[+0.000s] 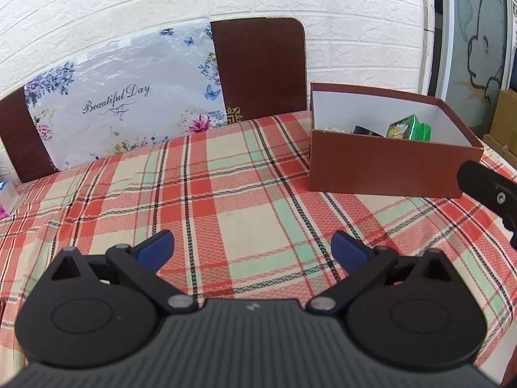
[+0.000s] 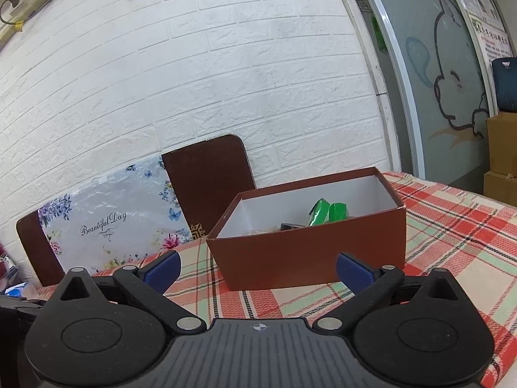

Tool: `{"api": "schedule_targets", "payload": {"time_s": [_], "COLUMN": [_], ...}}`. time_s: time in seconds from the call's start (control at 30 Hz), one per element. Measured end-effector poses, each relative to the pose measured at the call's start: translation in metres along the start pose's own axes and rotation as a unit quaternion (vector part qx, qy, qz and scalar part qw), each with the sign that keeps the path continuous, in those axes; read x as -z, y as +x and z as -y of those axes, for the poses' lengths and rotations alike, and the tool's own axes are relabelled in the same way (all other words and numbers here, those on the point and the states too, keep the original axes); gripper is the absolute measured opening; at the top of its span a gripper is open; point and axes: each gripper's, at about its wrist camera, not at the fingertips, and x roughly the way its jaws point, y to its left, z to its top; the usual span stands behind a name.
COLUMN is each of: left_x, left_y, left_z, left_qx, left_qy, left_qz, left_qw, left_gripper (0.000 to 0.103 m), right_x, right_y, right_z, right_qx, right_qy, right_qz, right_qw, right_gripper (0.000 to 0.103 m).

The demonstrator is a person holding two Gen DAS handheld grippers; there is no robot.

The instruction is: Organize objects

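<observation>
Both claws, left claw (image 1: 252, 248) and right claw (image 2: 258, 270), are hanging wide and empty; box (image 2: 307, 252) with green packets (image 2: 328, 214) is sitting just ahead of the right one, long axis crosswise, on the tabletop (image 1: 226, 200).

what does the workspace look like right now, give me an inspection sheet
surface: checked cloth covers the table, lying flat with slight wrinkles.
job's things: open brown box stands on the cloth; green packets and a dark item lie inside.
clutter: small white box at the left table edge.
grippers: left gripper open, empty, over the cloth; right gripper open, empty, facing the box.
cables: a cord and plug high on the wall.
surroundings: white brick wall; floral board leaning on it; cardboard boxes at right.
</observation>
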Motion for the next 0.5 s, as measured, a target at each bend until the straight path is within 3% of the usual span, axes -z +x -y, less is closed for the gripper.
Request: {"api": "schedule_targets", "payload": {"time_s": [0.2, 0.33, 0.5], "left_x": [0.006, 0.006, 0.008], "left_y": [-0.011, -0.015, -0.010], "left_z": [-0.002, -0.005, 0.000], "left_qx": [-0.028, -0.027, -0.029], "left_qy": [0.015, 0.008, 0.004], "left_qz": [0.011, 0.014, 0.005], "left_qw": [0.9994, 0.9995, 0.9995], "left_gripper": [0.103, 0.103, 0.103], "right_x": [0.006, 0.013, 0.016], "right_y": [-0.018, -0.023, -0.017], "right_z": [-0.008, -0.012, -0.009], "right_qx": [0.022, 0.021, 0.020], "right_qy": [-0.005, -0.014, -0.016], "right_qz": [0.034, 0.058, 0.055], "right_qw": [0.999, 0.998, 0.998], "right_gripper": [0.102, 0.102, 0.102]}}
